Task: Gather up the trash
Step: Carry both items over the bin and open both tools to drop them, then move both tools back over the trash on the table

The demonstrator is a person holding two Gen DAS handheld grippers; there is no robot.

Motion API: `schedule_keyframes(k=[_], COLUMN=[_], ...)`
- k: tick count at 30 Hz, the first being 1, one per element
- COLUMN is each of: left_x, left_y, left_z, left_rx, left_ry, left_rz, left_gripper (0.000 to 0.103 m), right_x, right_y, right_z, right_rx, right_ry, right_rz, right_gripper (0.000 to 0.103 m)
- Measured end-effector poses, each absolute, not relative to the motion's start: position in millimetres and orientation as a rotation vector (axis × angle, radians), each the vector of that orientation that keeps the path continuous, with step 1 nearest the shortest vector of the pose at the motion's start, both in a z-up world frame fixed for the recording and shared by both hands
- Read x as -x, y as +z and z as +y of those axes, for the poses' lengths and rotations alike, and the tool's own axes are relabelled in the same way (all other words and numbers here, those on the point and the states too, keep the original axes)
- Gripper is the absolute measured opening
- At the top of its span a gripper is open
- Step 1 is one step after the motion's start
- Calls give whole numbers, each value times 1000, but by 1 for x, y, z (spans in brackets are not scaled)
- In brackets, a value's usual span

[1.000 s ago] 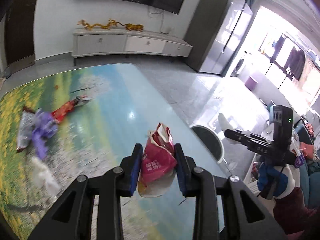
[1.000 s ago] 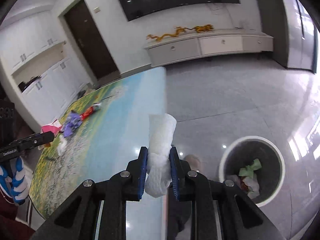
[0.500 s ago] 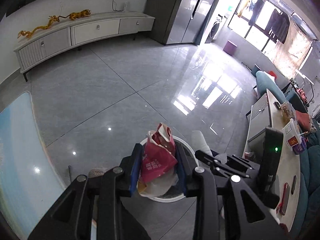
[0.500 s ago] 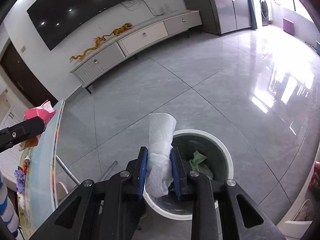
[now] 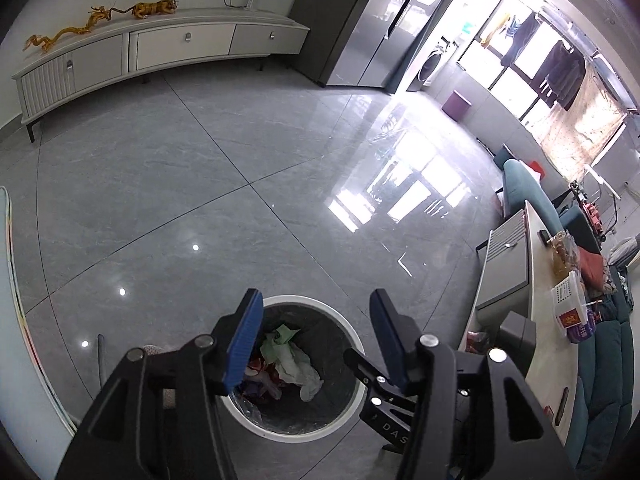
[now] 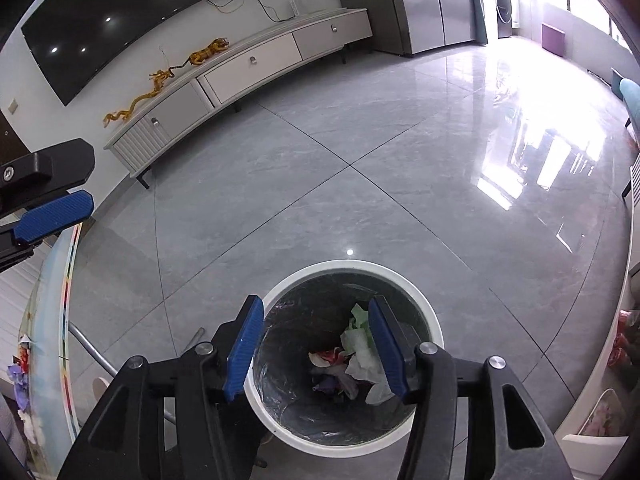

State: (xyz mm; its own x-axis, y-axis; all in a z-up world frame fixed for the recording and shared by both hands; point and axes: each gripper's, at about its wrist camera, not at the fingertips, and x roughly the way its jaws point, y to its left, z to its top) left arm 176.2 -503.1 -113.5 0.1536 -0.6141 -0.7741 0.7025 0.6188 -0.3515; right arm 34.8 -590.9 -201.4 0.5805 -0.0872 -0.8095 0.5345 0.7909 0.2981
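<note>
A round white-rimmed trash bin (image 5: 352, 344) with a dark liner stands on the floor under both grippers; it also shows in the right wrist view (image 6: 424, 304). Crumpled trash (image 5: 290, 364) lies inside it: white tissue, a green scrap and red wrappers, also seen in the right wrist view (image 6: 352, 360). My left gripper (image 5: 316, 340) is open and empty above the bin. My right gripper (image 6: 316, 344) is open and empty above the bin. More trash (image 6: 18, 376) lies on the table at the far left of the right wrist view.
The edge of the picture-printed table (image 6: 68, 320) runs along the left. A white TV cabinet (image 5: 160, 48) stands at the far wall. A low white table (image 5: 536, 280) with boxes and a teal sofa (image 5: 600, 380) are at the right. Grey tiled floor (image 5: 240, 160) surrounds the bin.
Both grippers opened over the bin. The red wrapper left the left gripper and the white tissue left the right gripper; both now lie in the bin.
</note>
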Motion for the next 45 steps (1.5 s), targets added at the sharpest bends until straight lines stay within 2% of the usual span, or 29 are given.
schedule_keyframes(k=[8,10,12,15,22,26,30,37,45], left_x=[-170,-164,-157,-148,-122,-108,-100,-94,-83], left_y=[-70,-57,-43,-21,26,53,73,90,81], left_z=[-457,-440,-419,-386,-296,-237,-169,-48,66], left_rx=[-84,-84,-76,-55,-25,-2,8,-1,23], left_ry=[-906,-890,-873,-844,-743,-680,-590,-433,-248], left_rz=[939,902,861,806,671,576,513,490,478], left_gripper=[54,57,66,70,71,71,71,71,71], right_x=[-30,-25,-19,-10,6,15,17,7,-26], right_y=[-165,-148,-131,-102,-39,-3,24,52,52], right_z=[-584,-576,-566,-547,-489,-454,-418,-364,-306], right_rx=[-548,-536,-522,-500,-422,-369,-314,-255,-202], right_ry=[-396,-390,-380,-356,-275,-232,-174,-64,71], right_rz=[811,778,746,696,594,537,500,449,469], right_gripper=[54,55,57,59,61,69,71,71,71])
